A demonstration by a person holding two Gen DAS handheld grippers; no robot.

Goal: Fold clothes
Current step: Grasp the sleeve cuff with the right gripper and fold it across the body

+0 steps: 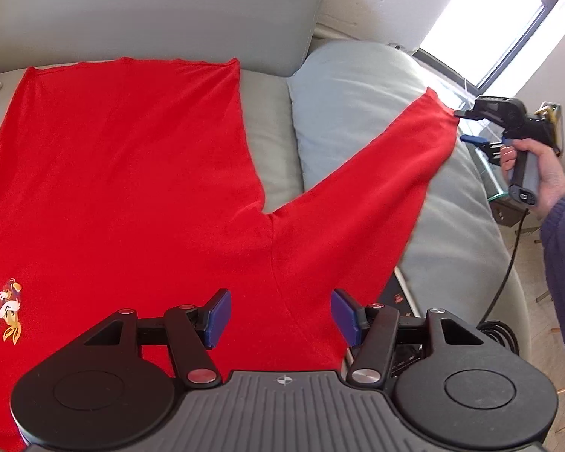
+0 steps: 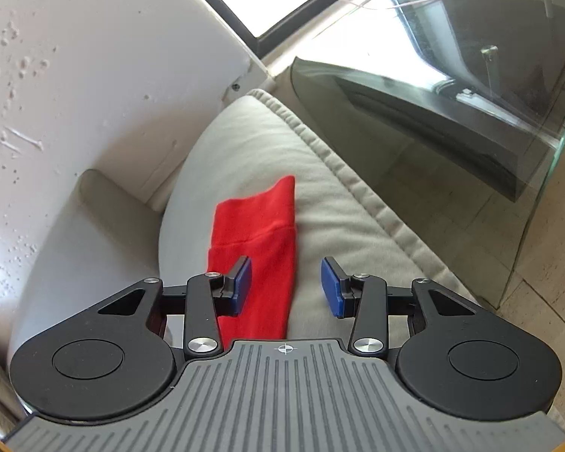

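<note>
Left gripper (image 1: 280, 316) fingers wide over red shirt (image 1: 132, 173); right gripper (image 2: 286, 287) fingers apart around sleeve (image 2: 260, 248).

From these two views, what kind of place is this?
Most likely a living room at home. A red shirt lies spread on a grey sofa with a big cushion; beside it stand a glass table and a bright window.
</note>
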